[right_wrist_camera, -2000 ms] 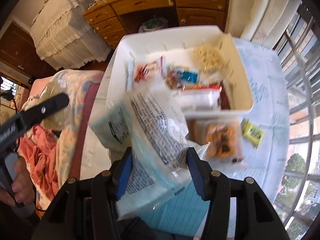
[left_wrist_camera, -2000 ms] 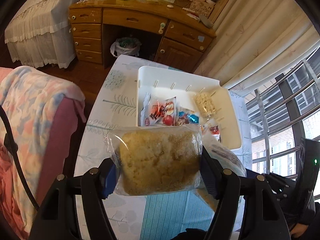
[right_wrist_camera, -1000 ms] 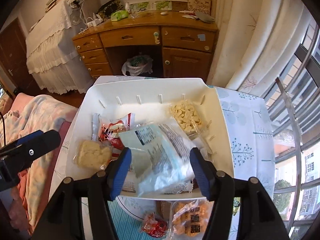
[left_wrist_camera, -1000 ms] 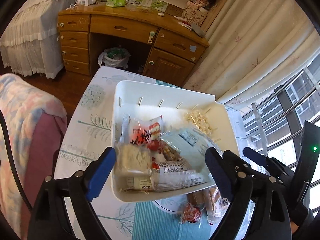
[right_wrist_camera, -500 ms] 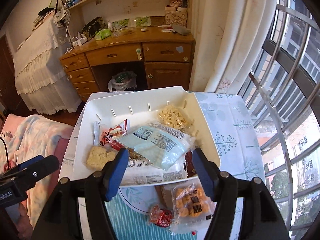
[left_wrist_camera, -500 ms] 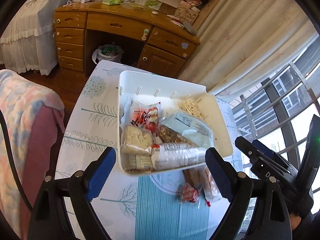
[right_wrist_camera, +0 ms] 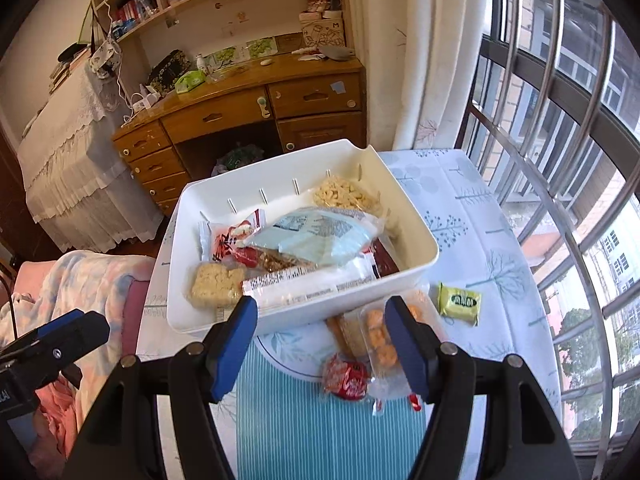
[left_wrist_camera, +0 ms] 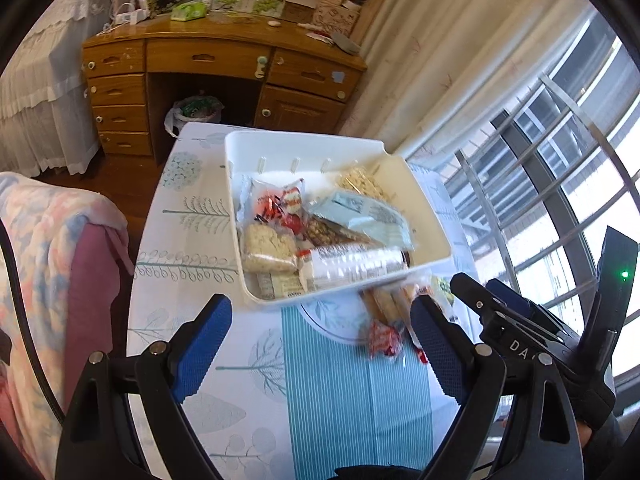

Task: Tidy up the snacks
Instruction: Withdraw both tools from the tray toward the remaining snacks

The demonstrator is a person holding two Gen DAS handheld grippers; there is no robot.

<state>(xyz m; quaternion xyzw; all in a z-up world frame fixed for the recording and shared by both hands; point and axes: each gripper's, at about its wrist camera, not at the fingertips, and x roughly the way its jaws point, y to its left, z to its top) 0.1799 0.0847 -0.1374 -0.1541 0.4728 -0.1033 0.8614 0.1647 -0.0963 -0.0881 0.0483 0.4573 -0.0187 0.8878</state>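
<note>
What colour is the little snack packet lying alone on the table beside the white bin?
Yellow-green with a dark label; the small packet shows best in the right wrist view.

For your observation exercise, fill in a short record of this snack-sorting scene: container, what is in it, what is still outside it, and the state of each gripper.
container: white bin on the table
inside: pale blue packet, rice cake, red-and-white packet, loose puffs
outside: green packet, orange snack bag, red candy
left gripper: open, empty
right gripper: open, empty
</note>
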